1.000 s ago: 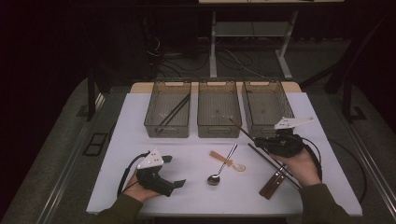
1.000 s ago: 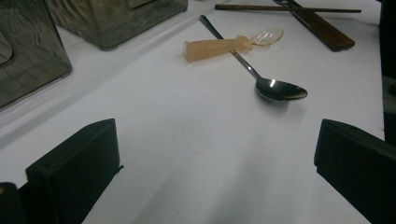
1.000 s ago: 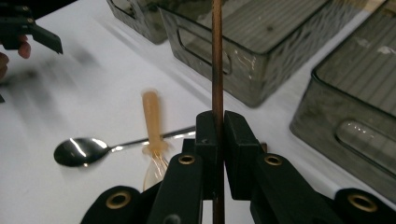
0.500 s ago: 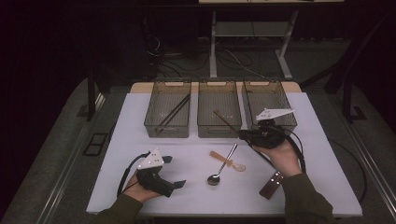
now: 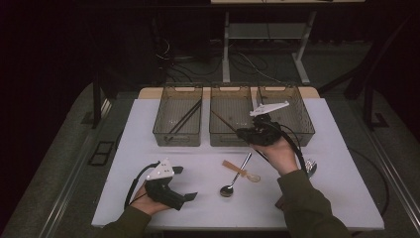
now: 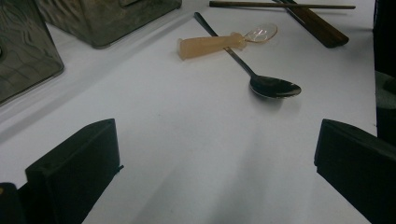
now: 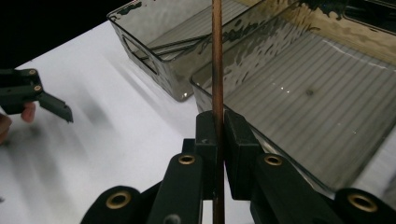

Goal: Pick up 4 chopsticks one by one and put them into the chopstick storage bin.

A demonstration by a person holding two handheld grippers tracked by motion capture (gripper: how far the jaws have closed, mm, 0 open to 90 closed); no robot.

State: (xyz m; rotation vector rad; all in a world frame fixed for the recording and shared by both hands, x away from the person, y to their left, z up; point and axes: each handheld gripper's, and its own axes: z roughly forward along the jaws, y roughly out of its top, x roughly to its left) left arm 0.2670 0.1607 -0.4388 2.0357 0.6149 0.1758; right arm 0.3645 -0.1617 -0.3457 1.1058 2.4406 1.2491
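My right gripper [image 5: 242, 133] hangs over the front edge of the middle bin [image 5: 230, 140], shut on a thin brown chopstick [image 5: 223, 120] that slants up and left above that bin. In the right gripper view the chopstick [image 7: 217, 65] stands pinched between the closed jaws of the right gripper [image 7: 218, 126]. My left gripper [image 5: 190, 197] rests at the table's front left, jaws wide apart with nothing between them. In its own view the left gripper [image 6: 210, 158] faces a metal spoon [image 6: 273, 86] and a translucent plastic spoon [image 6: 224, 42] on the white table.
Three clear bins stand in a row at the back; the left bin [image 5: 177, 139] holds dark chopsticks [image 5: 185, 118]. A dark wooden handle [image 6: 317, 28] lies beyond the spoons with a thin stick [image 6: 280, 5] across it. A shiny utensil [image 5: 310, 166] lies at the right.
My right gripper has carried the chopstick left and up, from the right side of the table to over the middle bin's front edge. The left gripper stayed put.
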